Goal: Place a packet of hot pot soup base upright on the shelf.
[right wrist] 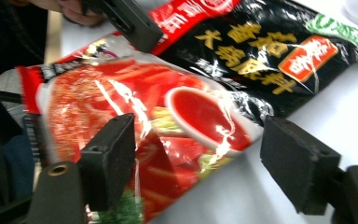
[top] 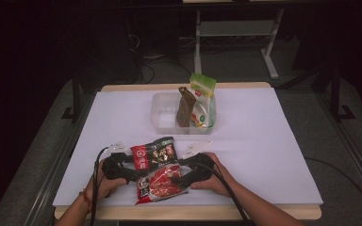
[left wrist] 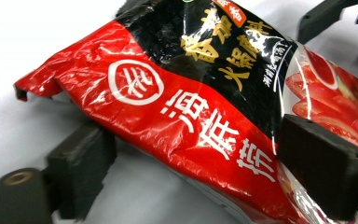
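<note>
Two shiny sauce packets overlap near the table's front edge: a red-and-black one point(top: 154, 153) point(left wrist: 177, 93) point(right wrist: 265, 42) and a red one printed with tomato slices point(top: 162, 184) point(right wrist: 135, 107). My left gripper point(top: 133, 173) point(left wrist: 203, 170) comes in from the left, jaws wide apart. The red-and-black packet lies between them; one pad rests over it, the other sits at its lower edge. My right gripper point(top: 178, 176) point(right wrist: 203, 163) comes in from the right with wide jaws. One pad is over the tomato packet, the other stands clear above bare table.
A clear plastic tray point(top: 162, 123) at the back centre holds an upright brown pouch point(top: 185, 106) and a green-and-white pouch point(top: 203, 96). A white sheet point(top: 264, 141) covers the table. Both hands hold the grippers close to the front edge.
</note>
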Demonstrator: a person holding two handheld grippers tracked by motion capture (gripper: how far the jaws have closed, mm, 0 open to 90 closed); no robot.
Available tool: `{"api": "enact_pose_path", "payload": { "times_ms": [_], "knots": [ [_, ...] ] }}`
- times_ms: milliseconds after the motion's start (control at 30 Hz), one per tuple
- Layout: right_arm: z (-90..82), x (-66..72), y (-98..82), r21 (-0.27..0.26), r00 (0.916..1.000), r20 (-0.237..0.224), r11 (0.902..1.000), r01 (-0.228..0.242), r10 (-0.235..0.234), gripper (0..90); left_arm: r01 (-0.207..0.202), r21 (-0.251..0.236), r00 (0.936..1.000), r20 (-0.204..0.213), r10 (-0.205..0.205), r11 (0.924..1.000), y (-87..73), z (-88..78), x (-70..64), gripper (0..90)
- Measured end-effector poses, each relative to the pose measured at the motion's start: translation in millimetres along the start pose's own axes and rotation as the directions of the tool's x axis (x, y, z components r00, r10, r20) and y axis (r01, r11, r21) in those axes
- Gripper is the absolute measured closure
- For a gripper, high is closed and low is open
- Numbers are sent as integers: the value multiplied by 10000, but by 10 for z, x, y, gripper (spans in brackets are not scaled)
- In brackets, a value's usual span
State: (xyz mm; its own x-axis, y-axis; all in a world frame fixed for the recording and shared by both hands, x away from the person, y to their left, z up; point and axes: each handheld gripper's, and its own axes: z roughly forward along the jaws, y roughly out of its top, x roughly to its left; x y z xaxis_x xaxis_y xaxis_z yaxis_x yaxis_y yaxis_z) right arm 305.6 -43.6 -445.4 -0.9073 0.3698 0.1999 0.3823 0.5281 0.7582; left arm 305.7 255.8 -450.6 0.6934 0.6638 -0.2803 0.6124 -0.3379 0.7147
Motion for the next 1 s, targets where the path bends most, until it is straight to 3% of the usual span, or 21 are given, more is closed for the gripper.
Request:
{"api": "enact_pose_path", "payload": {
  "times_ms": [133, 267, 567, 733, 867, 1000],
  "knots": [
    [40, -89, -6, 247, 9983, 104, 9981, -571, 568, 169, 231, -219, 9996, 151, -228, 9995, 2, 1, 22, 369],
    [98, -165, -10, 373, 9956, -118, 9950, -929, 934, 148, 181, -558, 9993, 340, -163, 9983, 2, -34, 27, 580],
    [120, -218, 4, 197, 9960, -229, 9961, -860, 864, 161, 280, -1028, 9980, 593, -219, 9943, -25, -43, 37, 644],
    [75, -256, 0, -494, 9957, -113, 9945, -924, 919, 324, 341, -1440, 9961, 858, -218, 9890, -62, -96, 70, 650],
    [29, -287, -5, -1197, 9952, -27, 9881, -971, 975, 448, 100, -1784, 9976, 698, 26, 9839, -60, -151, 37, 652],
    [-64, -265, 21, -1940, 9964, 269, 9782, -736, 803, 552, -328, -2336, 9984, 369, 426, 9718, -26, -232, -42, 668]
  ]
}}
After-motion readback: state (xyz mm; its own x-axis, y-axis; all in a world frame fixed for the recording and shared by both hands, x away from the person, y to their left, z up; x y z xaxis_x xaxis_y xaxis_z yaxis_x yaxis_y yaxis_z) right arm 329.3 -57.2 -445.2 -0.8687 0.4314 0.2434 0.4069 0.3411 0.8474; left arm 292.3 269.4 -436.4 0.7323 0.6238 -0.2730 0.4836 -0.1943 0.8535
